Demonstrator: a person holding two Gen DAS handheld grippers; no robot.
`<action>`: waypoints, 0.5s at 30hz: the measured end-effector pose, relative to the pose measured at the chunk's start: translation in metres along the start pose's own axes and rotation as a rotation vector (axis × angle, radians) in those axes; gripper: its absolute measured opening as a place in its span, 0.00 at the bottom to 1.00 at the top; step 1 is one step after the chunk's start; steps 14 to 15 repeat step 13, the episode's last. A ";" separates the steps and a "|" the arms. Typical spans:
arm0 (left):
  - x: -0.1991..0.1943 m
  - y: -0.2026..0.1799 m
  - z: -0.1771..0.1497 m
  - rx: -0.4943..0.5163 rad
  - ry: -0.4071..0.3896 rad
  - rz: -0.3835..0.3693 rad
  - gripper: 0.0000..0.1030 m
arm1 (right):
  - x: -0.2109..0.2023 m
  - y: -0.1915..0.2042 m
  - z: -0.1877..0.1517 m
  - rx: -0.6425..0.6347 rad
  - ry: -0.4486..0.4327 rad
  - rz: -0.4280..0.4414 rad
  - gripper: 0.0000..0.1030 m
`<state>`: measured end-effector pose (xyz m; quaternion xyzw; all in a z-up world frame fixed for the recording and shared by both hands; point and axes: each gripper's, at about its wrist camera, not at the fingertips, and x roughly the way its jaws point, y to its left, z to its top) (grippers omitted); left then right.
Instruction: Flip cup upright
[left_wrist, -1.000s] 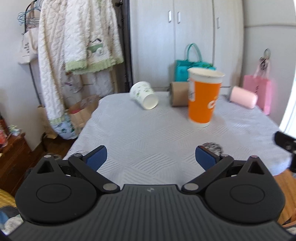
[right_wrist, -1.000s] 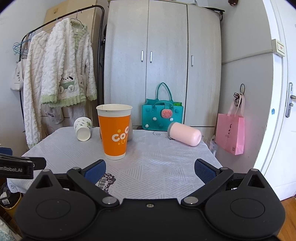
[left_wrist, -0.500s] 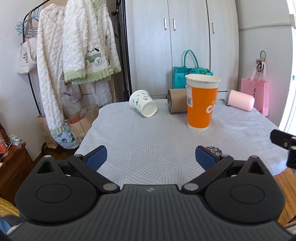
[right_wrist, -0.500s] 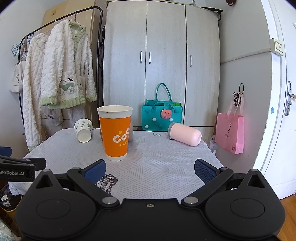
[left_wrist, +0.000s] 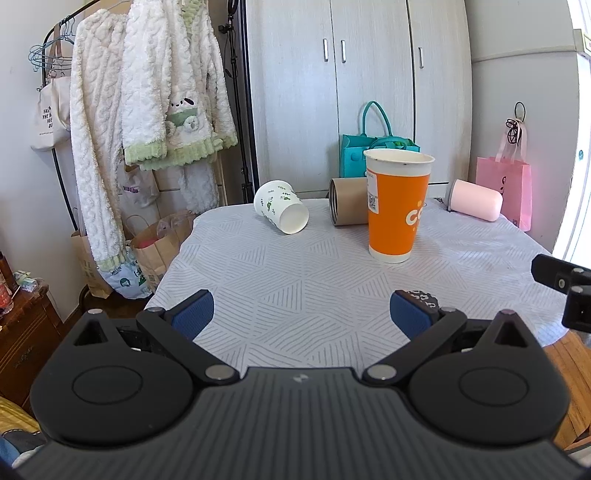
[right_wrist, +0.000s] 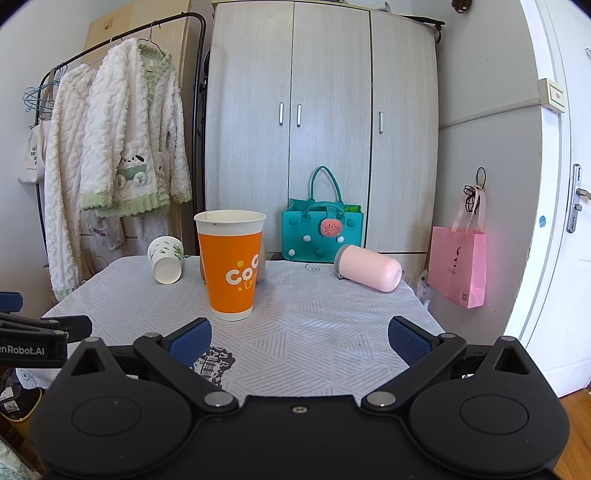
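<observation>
Both claws hover level at the near edge of the bench (left_wrist: 295, 295), the left claw (left_wrist: 301, 312) and the right claw (right_wrist: 299, 338) each spread wide with nothing between the blue pads. Ahead of them the orange cup (right_wrist: 231, 266) stands upright with bare patterned cloth all around its base. Behind the orange cup, a white cup (left_wrist: 282, 212), a brown cup (left_wrist: 347, 206) and a pink cup (right_wrist: 367, 267) lie on their sides near the far edge.
</observation>
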<state>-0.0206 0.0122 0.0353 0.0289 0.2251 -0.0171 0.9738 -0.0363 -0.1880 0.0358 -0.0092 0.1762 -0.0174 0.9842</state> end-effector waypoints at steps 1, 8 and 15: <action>0.000 0.000 0.000 0.000 0.000 0.000 1.00 | 0.000 0.000 0.000 0.001 0.000 -0.001 1.00; -0.001 0.000 -0.001 -0.001 -0.011 0.010 1.00 | 0.002 -0.002 -0.001 0.005 0.000 -0.003 1.00; -0.001 -0.001 -0.001 -0.006 -0.006 0.005 1.00 | 0.002 -0.004 -0.001 0.005 0.000 -0.002 1.00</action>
